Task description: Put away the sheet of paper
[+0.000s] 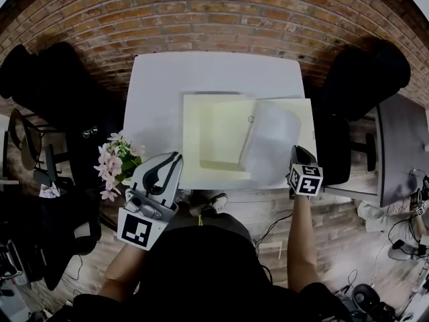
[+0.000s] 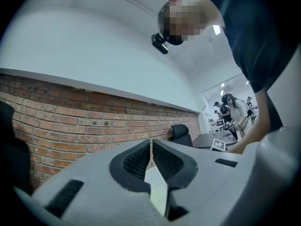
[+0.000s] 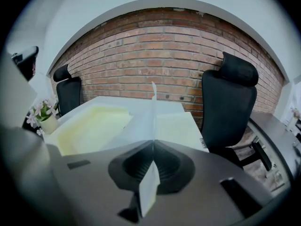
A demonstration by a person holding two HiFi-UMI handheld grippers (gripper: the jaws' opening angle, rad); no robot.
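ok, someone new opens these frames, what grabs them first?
First the sheet of paper: the shut right gripper pinches its near edge and holds it up in a curve over the open pale yellow folder in the middle of the white table. Next the left gripper, jaws together and empty, at the table's near-left edge beside the pink flowers.
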